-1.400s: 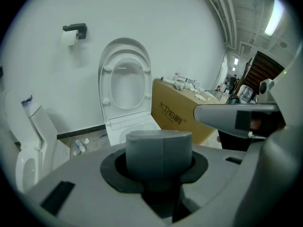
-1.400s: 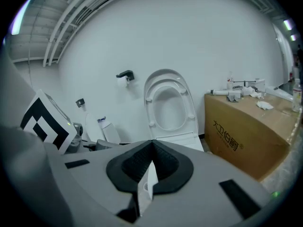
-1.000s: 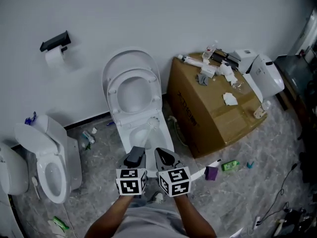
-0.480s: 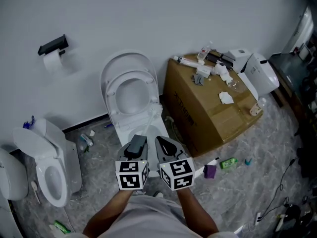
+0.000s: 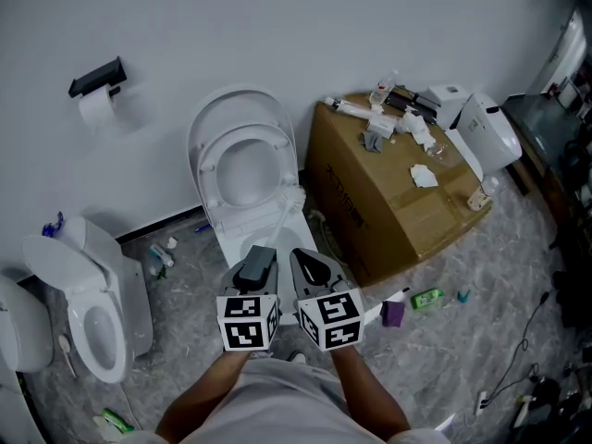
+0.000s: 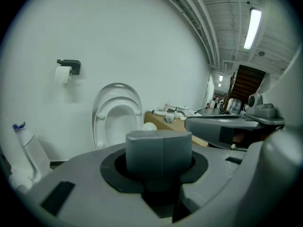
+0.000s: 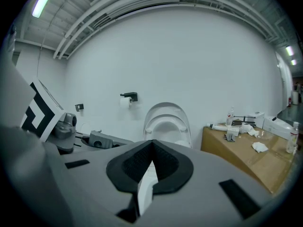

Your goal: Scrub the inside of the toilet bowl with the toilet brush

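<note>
One toilet bowl (image 5: 227, 237) sits mid-frame against the wall, seat and lid both tipped up, so the inside is open from above. Cardboard box (image 5: 398, 211) stands just beside it on the right, littered on top.

Right gripper (image 5: 310, 271): jaws closed on the white handle of the toilet brush (image 5: 285, 213). The right gripper view shows the handle pinched low in the notch of the pads. Left gripper (image 5: 256, 265): jaws pressed together with nothing between them. It sits just beside the right one and has no part in the grip.

Brush runs forward and up from the right gripper. Brush head (image 5: 294, 196) is at the bowl's rear right edge, near the seat hinge. Cannot tell whether the bristles touch porcelain.

Judgement on the step:
- Head looks high, so drop it below the rim line before stroking.
- Sweep around the wall, rim downward.
- The hold is a single pinch on a thin handle, so it may twist under side load. Keep strokes along the handle axis.
- Keep the handle clear of the raised seat.
</note>
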`<state>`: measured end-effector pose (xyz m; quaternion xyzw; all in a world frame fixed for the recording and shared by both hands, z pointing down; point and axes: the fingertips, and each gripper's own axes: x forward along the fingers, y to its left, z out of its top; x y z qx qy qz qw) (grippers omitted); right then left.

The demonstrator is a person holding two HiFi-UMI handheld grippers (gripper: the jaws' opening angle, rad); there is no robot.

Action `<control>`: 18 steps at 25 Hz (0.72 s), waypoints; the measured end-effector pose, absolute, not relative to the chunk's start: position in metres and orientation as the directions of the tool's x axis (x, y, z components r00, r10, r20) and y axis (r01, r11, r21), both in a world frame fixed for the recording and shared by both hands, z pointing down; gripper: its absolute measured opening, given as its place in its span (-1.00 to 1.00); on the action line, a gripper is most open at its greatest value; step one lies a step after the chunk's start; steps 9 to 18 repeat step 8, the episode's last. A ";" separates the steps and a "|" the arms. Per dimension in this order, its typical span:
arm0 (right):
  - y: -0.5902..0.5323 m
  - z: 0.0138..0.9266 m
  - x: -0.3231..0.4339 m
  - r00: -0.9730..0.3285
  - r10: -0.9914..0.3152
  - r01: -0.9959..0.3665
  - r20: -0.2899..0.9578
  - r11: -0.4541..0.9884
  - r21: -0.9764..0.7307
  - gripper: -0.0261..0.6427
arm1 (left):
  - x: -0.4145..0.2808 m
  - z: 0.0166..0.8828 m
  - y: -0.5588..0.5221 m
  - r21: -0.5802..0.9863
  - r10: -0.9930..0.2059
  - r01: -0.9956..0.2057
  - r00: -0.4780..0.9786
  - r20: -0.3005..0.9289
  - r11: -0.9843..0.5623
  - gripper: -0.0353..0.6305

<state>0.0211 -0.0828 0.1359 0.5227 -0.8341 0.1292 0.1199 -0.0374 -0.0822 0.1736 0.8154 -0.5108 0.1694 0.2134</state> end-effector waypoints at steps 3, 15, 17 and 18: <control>-0.082 0.135 0.020 -0.427 -0.839 -0.902 0.336 0.423 -0.089 -0.93 | -0.039 0.171 -0.082 0.176 -0.764 -0.906 0.420 0.490 -0.385 -0.42; -0.078 0.136 0.020 -0.430 -0.837 -0.900 0.339 0.427 -0.090 -0.93 | -0.038 0.170 -0.078 0.180 -0.765 -0.906 0.421 0.487 -0.384 -0.42; -0.078 0.136 0.020 -0.430 -0.837 -0.900 0.339 0.427 -0.090 -0.93 | -0.038 0.170 -0.078 0.180 -0.765 -0.906 0.421 0.487 -0.384 -0.42; -0.078 0.136 0.020 -0.430 -0.837 -0.900 0.339 0.427 -0.090 -0.93 | -0.038 0.170 -0.078 0.180 -0.765 -0.906 0.421 0.487 -0.384 -0.42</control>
